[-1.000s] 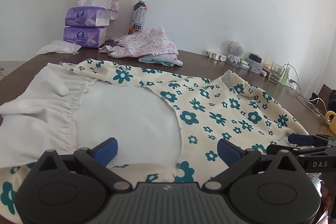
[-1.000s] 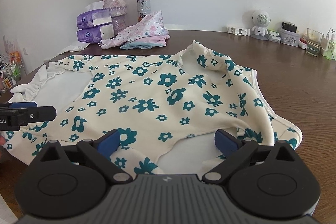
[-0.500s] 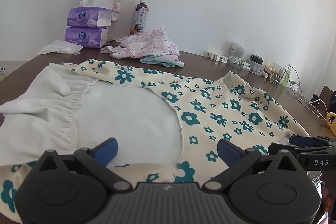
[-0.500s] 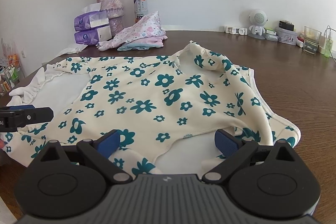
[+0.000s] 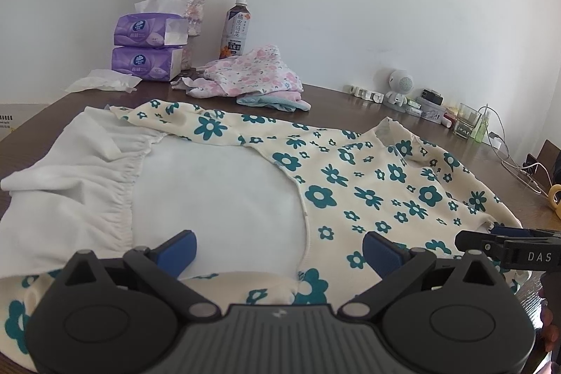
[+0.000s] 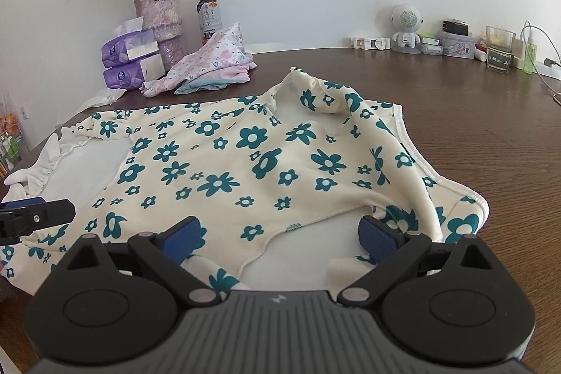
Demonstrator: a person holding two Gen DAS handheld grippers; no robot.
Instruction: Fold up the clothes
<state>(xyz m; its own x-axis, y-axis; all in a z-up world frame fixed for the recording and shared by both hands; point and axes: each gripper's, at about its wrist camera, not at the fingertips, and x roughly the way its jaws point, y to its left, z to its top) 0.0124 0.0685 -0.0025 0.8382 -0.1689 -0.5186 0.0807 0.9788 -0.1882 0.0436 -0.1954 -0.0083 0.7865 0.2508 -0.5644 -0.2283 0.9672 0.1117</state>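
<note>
1. Flowered dress [image 6: 245, 163] lies spread on the table [image 6: 473, 128], white lining showing
2. Left claw [image 5: 278, 249] and right claw [image 6: 280, 239]: both wide apart, holding nothing
3. Soft, light, floppy; pinch at hem or seam edges

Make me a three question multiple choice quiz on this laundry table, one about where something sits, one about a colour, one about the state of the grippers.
1. Where is the drink bottle?
A. beside the flower vase
B. on the flowered garment
C. on the floor

2. What colour are the garment's flowers?
A. red
B. teal
C. yellow

3. How does each hand-held gripper stand, left hand-held gripper and right hand-held gripper?
A. shut on cloth
B. holding the tissue packs
C. open, fingers apart

Answers: 1 A, it stands by the wall next to the vase. 2 B, teal on cream. 3 C, both show a wide gap over the cloth.
</note>
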